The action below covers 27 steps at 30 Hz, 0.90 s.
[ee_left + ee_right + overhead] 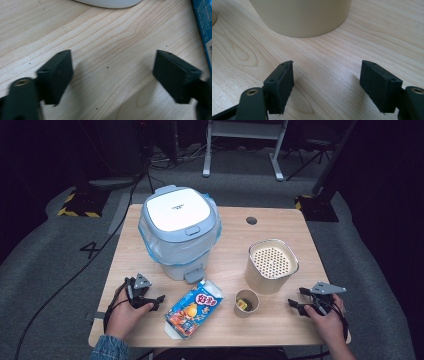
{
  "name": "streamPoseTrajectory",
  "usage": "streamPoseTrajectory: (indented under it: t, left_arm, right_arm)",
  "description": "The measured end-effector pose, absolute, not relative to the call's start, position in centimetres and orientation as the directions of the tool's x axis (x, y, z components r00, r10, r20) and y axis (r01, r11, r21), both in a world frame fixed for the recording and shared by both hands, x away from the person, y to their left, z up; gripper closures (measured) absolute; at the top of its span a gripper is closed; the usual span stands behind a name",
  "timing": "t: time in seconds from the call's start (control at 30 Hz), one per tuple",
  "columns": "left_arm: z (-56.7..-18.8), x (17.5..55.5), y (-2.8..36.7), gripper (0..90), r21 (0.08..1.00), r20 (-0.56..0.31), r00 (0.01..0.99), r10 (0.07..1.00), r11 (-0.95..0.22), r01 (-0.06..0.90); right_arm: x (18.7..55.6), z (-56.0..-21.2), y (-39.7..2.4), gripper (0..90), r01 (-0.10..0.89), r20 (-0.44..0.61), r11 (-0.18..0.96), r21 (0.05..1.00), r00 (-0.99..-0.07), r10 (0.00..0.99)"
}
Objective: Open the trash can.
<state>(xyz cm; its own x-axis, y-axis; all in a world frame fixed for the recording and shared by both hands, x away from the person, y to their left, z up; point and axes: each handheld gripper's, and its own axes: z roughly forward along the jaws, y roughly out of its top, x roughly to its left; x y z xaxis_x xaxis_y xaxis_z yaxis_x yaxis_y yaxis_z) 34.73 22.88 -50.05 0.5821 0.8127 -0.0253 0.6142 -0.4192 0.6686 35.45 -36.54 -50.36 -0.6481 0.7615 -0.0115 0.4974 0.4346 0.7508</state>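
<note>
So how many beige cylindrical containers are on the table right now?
2: a large beige canister with a perforated top at right of centre, and a small paper cup just in front of it, holding something yellow. The bin could hide others.

We see a blue snack carton (193,309) lying flat beside a small paper cup (246,303), before a lidded bin (179,231) and perforated-top canister (271,265).
</note>
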Motion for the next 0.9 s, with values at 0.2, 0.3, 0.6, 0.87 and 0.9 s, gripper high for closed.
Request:
streamPoseTrajectory:
  t: [0.2,0.3,0.6,0.87,0.9]
  left_arm:
    - [-49.0,35.0,23.2,38.1,0.692,-0.055,0.605,0.794,-0.407,0.597]
    - [-48.0,34.9,23.4,41.2,0.715,-0.079,0.604,0.793,-0.377,0.589]
    - [-45.4,34.6,23.3,54.8,0.743,-0.133,0.631,0.764,-0.344,0.574]
    - [-42.6,34.4,23.2,63.9,0.784,-0.163,0.666,0.728,-0.314,0.536]
    - [-42.2,34.3,23.1,65.7,0.788,-0.163,0.67,0.724,-0.312,0.53]
  right_arm:
    - [35.4,-50.4,-36.5,27.7,0.497,-0.011,0.434,0.751,-0.648,0.761]
    - [35.4,-50.4,-36.5,27.8,0.496,-0.014,0.436,0.751,-0.648,0.761]
    - [35.4,-50.4,-36.5,27.9,0.497,-0.011,0.434,0.751,-0.648,0.762]
    - [35.4,-50.4,-36.5,27.9,0.497,-0.011,0.434,0.751,-0.648,0.762]
    - [35.4,-50.4,-36.5,28.0,0.498,-0.011,0.434,0.751,-0.648,0.762]
